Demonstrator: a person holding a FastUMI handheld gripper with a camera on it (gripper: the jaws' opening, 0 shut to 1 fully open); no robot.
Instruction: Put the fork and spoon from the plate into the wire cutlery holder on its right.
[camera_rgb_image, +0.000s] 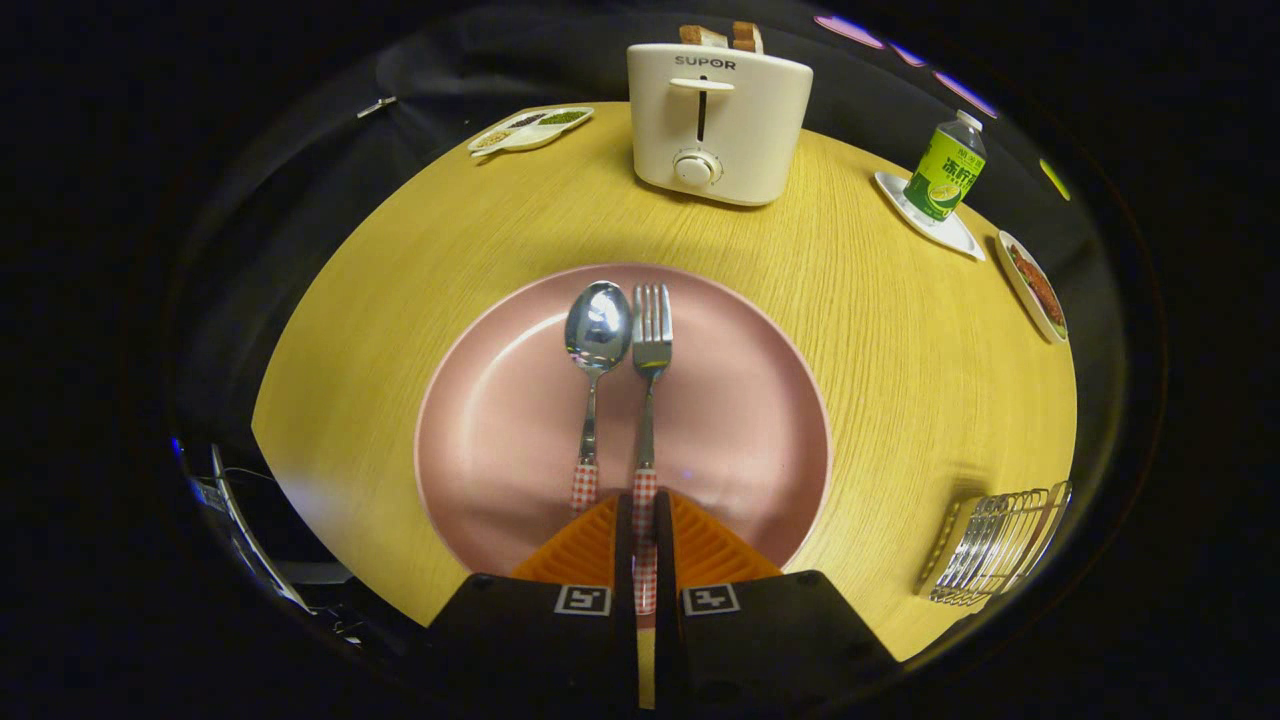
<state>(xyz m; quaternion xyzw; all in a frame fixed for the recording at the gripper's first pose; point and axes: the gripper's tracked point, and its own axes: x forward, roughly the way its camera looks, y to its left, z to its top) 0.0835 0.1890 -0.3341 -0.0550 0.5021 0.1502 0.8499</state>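
Fork (650, 372) lies beside the spoon (594, 368) on the pink plate (760, 420), tines toward 12 o'clock. The claw (645, 525) has its fingers nearly together on the fork's checked handle, apparently clamping it, so the first pickup seems in hand. Next: lift clear, carry toward 4 o'clock to the wire cutlery holder (995, 548) on the worktop (900, 360), and tip the fork in.

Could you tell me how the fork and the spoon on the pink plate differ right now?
The spoon ends in a rounded, shiny bowl; the fork ends in flat tines. The fork's checked handle runs between the gripper's fingers, which look closed on it, while the spoon's handle lies free just beside them. Both lie side by side on the plate, heads pointing toward the toaster, with matching red-and-white checked handles.
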